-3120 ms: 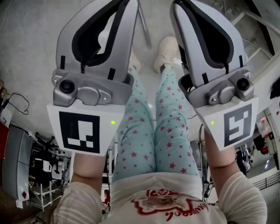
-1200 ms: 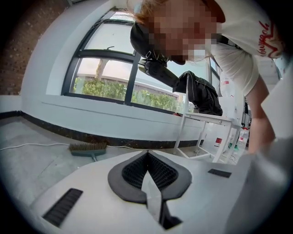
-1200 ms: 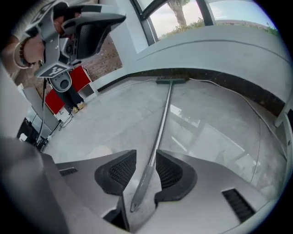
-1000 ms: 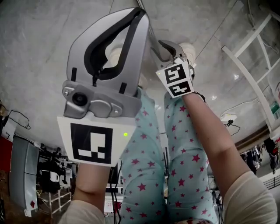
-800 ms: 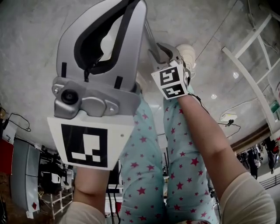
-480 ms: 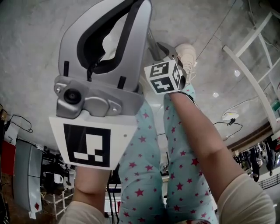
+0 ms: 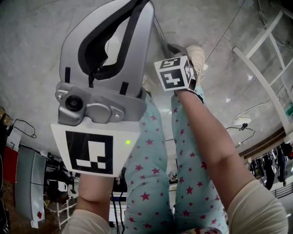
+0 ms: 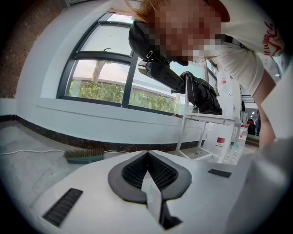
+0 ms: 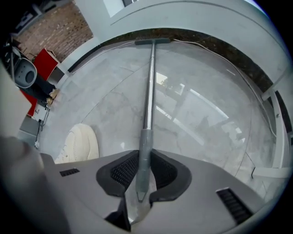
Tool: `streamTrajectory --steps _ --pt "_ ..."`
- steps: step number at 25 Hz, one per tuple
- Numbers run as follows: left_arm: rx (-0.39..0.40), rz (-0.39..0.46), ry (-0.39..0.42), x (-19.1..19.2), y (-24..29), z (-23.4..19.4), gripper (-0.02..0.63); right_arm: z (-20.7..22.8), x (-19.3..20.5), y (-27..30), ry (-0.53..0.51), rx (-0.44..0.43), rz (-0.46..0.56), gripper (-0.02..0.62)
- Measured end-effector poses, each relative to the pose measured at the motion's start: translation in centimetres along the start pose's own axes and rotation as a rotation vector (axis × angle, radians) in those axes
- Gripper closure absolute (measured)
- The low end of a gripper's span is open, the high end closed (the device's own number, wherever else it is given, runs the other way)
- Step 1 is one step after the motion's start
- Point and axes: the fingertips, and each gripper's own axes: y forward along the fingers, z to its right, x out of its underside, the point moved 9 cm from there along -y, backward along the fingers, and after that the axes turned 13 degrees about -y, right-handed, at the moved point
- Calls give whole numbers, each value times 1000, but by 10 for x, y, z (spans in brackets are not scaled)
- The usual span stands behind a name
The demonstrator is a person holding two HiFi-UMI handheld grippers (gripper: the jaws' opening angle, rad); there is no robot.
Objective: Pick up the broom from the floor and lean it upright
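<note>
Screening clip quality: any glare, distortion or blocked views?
Right gripper view: bright reflections glare on the floor, fisheye curves the wall base, broom handle sharp. Head view: left gripper blocks much. Left gripper view: bright window, dark corners.

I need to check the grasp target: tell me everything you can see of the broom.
The broom lies flat on the pale floor: a thin, straight metal shaft ending in a grey sleeve at the near end and a narrow crossways head by the far wall. The left gripper view shows the head's bristles. The right gripper has just been closing its jaws; its pads press both sides of the sleeve.
</note>
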Motion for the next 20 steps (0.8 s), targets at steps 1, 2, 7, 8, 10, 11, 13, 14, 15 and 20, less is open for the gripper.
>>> streamTrajectory --steps 1,2,7,8,10,11,13,14,15,20 --pt "-3 2 1 -2 -1 1 589 2 -2 -5 9 0 3 494" --pt "-8 3 -2 -5 -3 2 589 2 -3 -12 13 -2 5 494" --pt "-8 11 -26 -32 -11 19 589 4 -13 -57 60 -35 24 497" --pt "0 15 -18 -41 -12 23 589 3 -15 -67 71 -43 32 497" --pt "11 23 1 -63 -14 30 589 1 -23 -90 92 -52 50 497" --pt "12 29 7 -75 -15 32 589 0 -26 -103 100 -53 58 497" --pt "4 43 13 -97 -18 34 589 0 -35 -131 114 -46 78 497" --pt "-2 53 17 -109 -20 36 589 0 -41 -145 118 -39 93 497" --pt "-9 64 21 -121 -22 37 589 1 -48 -160 121 -33 111 497" --pt "-27 88 31 -182 -41 57 589 4 -82 -250 137 -8 208 497"
